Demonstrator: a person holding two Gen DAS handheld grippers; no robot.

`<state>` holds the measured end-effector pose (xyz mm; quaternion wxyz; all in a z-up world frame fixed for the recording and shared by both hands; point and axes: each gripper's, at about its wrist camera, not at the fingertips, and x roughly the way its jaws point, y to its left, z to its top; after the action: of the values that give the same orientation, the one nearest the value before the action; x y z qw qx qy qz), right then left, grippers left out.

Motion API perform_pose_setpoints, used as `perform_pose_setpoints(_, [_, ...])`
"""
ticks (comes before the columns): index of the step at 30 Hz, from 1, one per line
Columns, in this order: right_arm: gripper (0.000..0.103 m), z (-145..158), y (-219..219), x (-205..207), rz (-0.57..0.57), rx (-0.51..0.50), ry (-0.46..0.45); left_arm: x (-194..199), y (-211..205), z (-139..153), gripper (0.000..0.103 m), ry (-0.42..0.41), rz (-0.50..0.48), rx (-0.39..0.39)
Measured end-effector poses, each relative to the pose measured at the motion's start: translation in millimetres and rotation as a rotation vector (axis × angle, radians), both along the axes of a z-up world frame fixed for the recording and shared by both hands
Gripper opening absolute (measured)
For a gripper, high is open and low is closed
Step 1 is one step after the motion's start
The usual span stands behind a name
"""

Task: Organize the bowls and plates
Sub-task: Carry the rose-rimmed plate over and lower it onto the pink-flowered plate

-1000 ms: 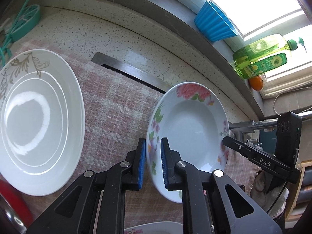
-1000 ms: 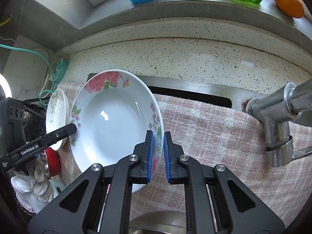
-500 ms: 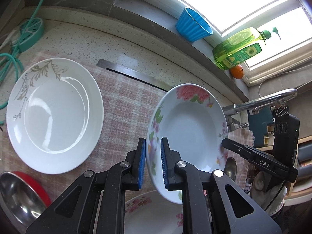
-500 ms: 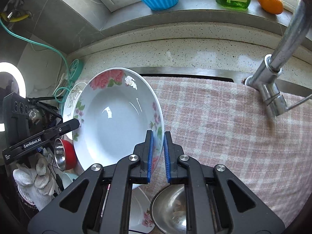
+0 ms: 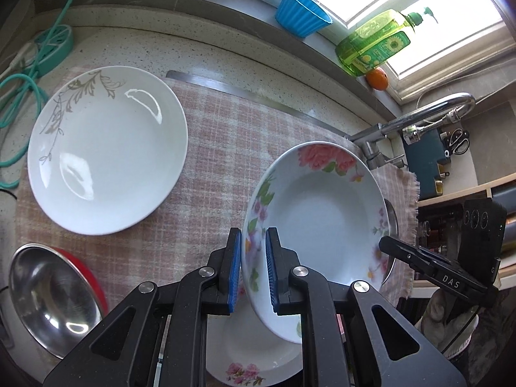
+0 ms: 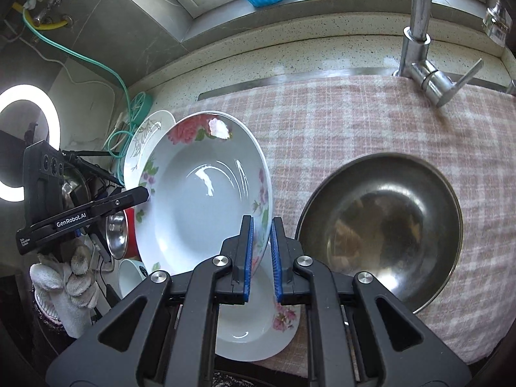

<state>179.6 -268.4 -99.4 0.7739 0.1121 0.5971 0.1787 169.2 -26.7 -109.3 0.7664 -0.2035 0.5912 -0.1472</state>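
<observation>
Floral deep plate is held off the surface, tilted steeply on edge, with both tools clamped on opposite sides of its rim. Left gripper has its blue pads drawn narrow onto the rim at the plate's near-left edge; right gripper likewise pinches the rim at the near-right edge, pads pressed to both faces. Directly beneath the held plate lies a second floral plate, flat on the pink checked cloth, near the front edge of the counter. To the right of it, just beside, sits a large steel bowl, open side up. To the left, well apart from the held plate, a white plate with grey leaf pattern rests flat on the cloth. A small steel bowl with red exterior stands near the front-left corner, close to that white plate. Behind the cloth runs a speckled stone counter and a faucet. On the window ledge stand a blue fluted cup, a green detergent bottle and an orange, the orange just beside the bottle. A teal cord lies coiled at the far left.
</observation>
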Motion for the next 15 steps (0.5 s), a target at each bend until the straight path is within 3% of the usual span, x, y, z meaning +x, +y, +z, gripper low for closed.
perform_pose_setpoints(15, [0.011, -34.5, -1.0, -78.1, -0.059, 0.015, 0.059, -31.2, -4.1, -19.4, 0.013, 0.036, -0.086, 0.037])
